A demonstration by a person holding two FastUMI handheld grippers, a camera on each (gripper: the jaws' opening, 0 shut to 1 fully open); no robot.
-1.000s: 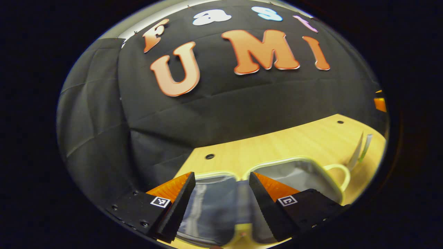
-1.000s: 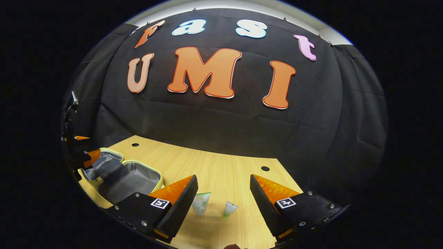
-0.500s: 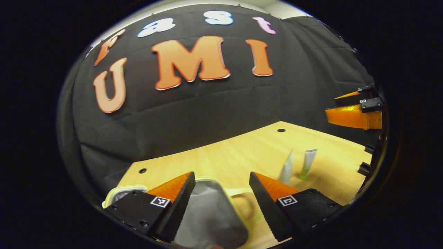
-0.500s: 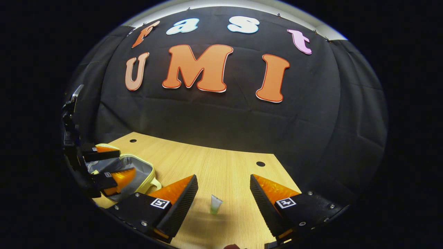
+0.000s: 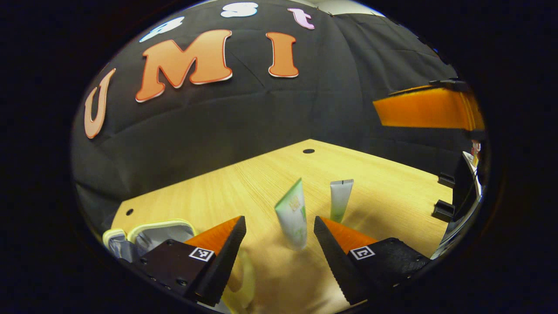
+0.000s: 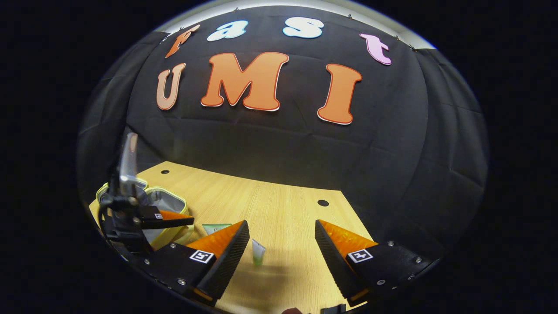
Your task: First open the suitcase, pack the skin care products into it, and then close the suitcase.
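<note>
Two skin care tubes stand on the wooden table (image 5: 383, 183). The larger white-and-green tube (image 5: 291, 216) leans just ahead of my left gripper (image 5: 279, 220), in line with the gap between its open fingers and not touching them. A smaller tube (image 5: 340, 198) with a green cap stands to its right. The pale yellow suitcase (image 5: 152, 227) lies open at the lower left, grey lining showing. In the right gripper view, my right gripper (image 6: 282, 223) is open above the table, with the smaller tube (image 6: 258, 252) just ahead. The larger tube (image 6: 216, 227) is half hidden by its finger. The suitcase (image 6: 168, 201) lies at the left.
The black cloth wall closes the table's far side. Small round holes (image 5: 308, 151) (image 6: 323, 203) mark the tabletop near its back edge. The right gripper (image 5: 429, 109) hangs high at the right of the left gripper view. The left gripper (image 6: 183, 220) hovers beside the suitcase.
My left gripper has swung right, from over the open suitcase to face the two tubes. The right gripper has drifted a little. Both stay open.
</note>
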